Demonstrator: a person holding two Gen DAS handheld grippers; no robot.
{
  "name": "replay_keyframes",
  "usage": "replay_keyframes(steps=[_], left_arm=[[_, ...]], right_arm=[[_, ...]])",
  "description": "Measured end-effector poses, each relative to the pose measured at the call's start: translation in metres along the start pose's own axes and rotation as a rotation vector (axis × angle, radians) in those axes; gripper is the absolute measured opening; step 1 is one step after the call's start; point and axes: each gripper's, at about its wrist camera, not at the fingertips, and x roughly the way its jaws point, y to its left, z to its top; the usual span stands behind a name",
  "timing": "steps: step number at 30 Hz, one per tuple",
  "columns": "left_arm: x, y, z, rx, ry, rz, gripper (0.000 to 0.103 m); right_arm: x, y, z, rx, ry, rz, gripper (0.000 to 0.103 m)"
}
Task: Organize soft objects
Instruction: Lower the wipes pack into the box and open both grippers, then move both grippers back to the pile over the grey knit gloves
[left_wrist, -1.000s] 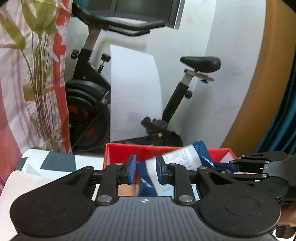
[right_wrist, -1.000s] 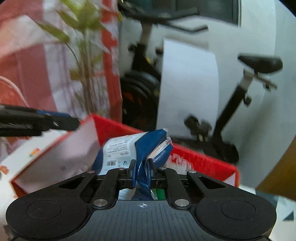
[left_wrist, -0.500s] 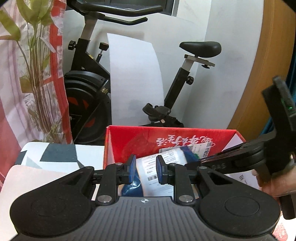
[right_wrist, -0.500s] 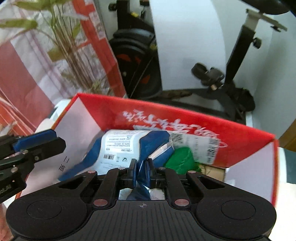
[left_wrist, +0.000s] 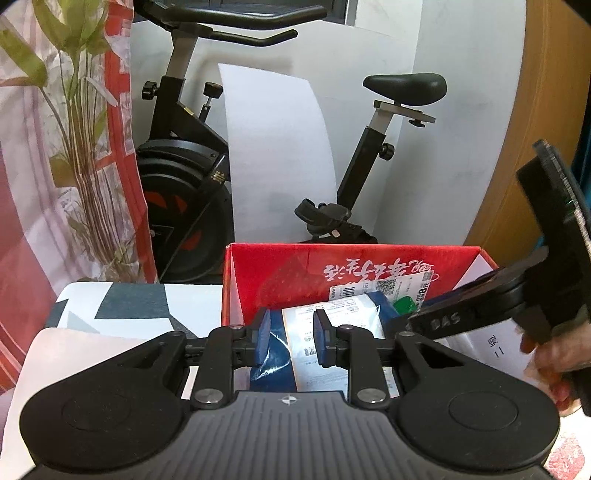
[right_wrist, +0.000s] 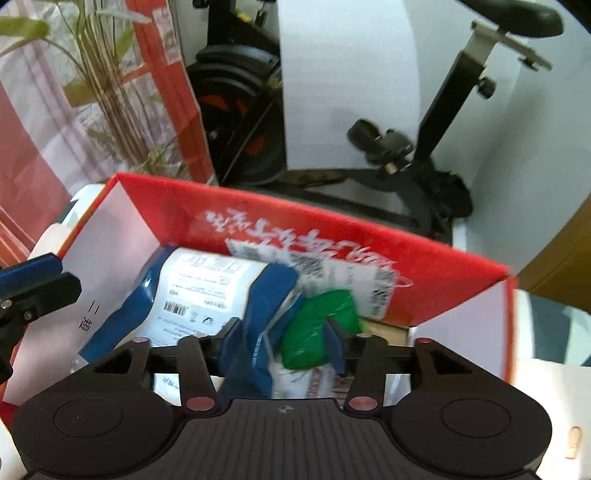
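progress is looking good: we are seeing the blue and white packet lying inside the red box beside a green bag. our right gripper is standing wide apart, gripping nothing; our left gripper is hovering partly spread, empty. other loose items, we cannot tell.

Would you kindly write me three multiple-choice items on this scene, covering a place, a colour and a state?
1. Where does the blue-and-white package lie? A on a shelf; B inside the red box; C on the floor.
2. What colour is the small bag beside it? A green; B yellow; C black.
3. How is the right claw? A shut on the package; B out of view; C open.
Key: B, the box walls surround it; A, plainly green; C, its fingers stand wide apart.
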Motion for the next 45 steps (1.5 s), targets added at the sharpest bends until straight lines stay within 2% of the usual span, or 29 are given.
replay_keyframes(steps=[2,5,6,8,10,14,21,28,36,40,43,45], left_arm=[[-0.007,-0.002,0.0,0.005,-0.01,0.001,0.049],[-0.02,-0.005,-0.001,0.01,-0.03,0.0,0.071],[-0.025,-0.007,-0.002,0.011,-0.038,0.0,0.075],[-0.035,-0.008,-0.004,0.007,-0.051,-0.002,0.093],[-0.046,-0.009,-0.007,0.002,-0.063,-0.003,0.098],[-0.065,-0.011,-0.017,0.002,-0.056,-0.004,0.1],[-0.102,-0.02,-0.05,0.041,-0.069,0.004,0.103],[-0.118,-0.021,-0.086,0.034,-0.047,0.016,0.103],[-0.138,-0.016,-0.134,-0.069,-0.055,0.012,0.103],[-0.141,-0.016,-0.155,-0.116,-0.022,0.009,0.103],[-0.142,-0.015,-0.168,-0.14,-0.003,0.028,0.103],[-0.142,-0.013,-0.176,-0.154,0.004,0.015,0.103]], right_arm=[[-0.013,-0.004,-0.002,-0.004,-0.024,-0.005,0.063],[-0.035,-0.01,-0.009,-0.019,-0.066,-0.01,0.076],[-0.043,-0.012,-0.012,-0.018,-0.081,-0.007,0.08],[-0.057,-0.015,-0.019,-0.017,-0.106,0.004,0.093],[-0.072,-0.016,-0.03,-0.026,-0.136,0.006,0.101],[-0.101,-0.016,-0.053,-0.049,-0.208,0.012,0.103],[-0.143,-0.022,-0.102,-0.01,-0.364,0.048,0.103],[-0.159,-0.026,-0.151,0.052,-0.433,0.076,0.103],[-0.165,-0.017,-0.212,0.057,-0.481,0.084,0.103],[-0.157,-0.012,-0.241,0.037,-0.469,0.092,0.103],[-0.148,-0.013,-0.258,0.057,-0.439,0.089,0.099],[-0.142,-0.016,-0.267,0.07,-0.421,0.09,0.097]])
